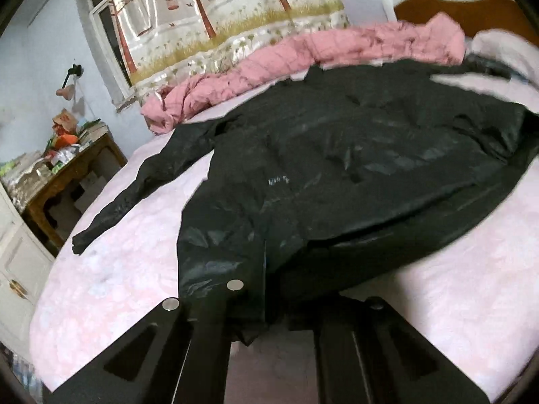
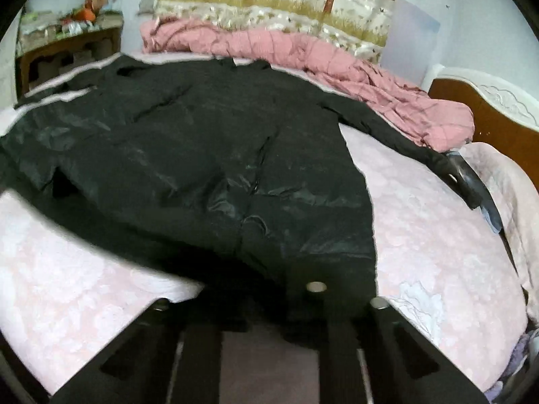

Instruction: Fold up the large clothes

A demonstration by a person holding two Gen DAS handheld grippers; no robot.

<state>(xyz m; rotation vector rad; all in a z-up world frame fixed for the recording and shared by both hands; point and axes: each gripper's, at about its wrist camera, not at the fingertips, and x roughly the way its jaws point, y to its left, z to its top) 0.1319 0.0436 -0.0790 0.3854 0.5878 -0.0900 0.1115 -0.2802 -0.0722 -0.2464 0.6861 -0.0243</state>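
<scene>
A large black puffer coat (image 1: 337, 175) lies spread on the pale pink bed sheet (image 1: 118, 286), one sleeve stretched out to the left (image 1: 134, 188). My left gripper (image 1: 269, 316) is at the coat's near hem, with cloth between its black fingers (image 1: 202, 330); the jaws stand fairly wide. In the right wrist view the same coat (image 2: 202, 168) covers the bed sheet (image 2: 438, 235), a sleeve reaching right (image 2: 404, 144). My right gripper (image 2: 269, 316) is at the near hem too, cloth lying between its fingers (image 2: 340, 333). The grip itself is hidden by dark cloth.
A crumpled pink quilt (image 1: 303, 60) lies along the far side of the bed under a patterned curtain (image 1: 219, 10). A cluttered wooden table (image 1: 67, 175) stands left of the bed. A brown and white headboard (image 2: 488, 107) is at the right. A white cabinet (image 1: 17, 269) stands near left.
</scene>
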